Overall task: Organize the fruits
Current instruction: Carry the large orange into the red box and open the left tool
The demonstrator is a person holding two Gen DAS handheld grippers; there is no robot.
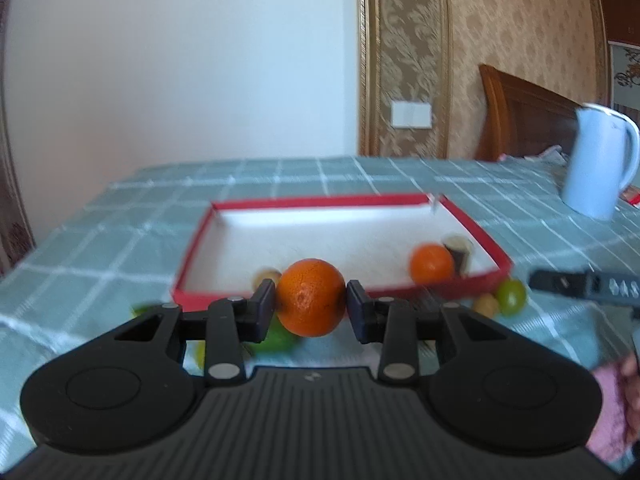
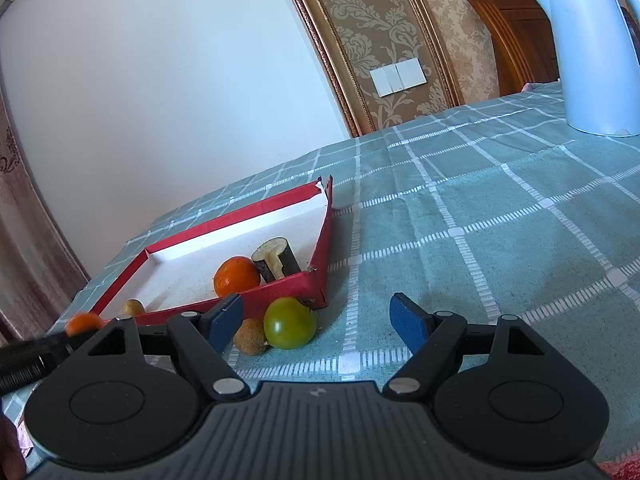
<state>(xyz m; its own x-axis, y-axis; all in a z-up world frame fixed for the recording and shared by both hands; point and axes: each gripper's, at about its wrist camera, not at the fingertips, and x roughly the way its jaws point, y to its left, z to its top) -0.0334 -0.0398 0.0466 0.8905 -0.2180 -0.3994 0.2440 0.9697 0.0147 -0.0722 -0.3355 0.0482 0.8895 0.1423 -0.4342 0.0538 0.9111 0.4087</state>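
Observation:
My left gripper is shut on an orange and holds it above the table, just in front of the red tray. The tray holds another orange, a dark sugarcane piece and a small tan fruit. In the right wrist view my right gripper is open and empty, low over the cloth beside the tray's near corner. A green tomato and a tan longan lie on the cloth just left of it. The held orange shows at the far left.
A white electric kettle stands at the back right on the green checked tablecloth. More green fruit lies on the cloth under my left gripper. The table's left edge drops off near the wall.

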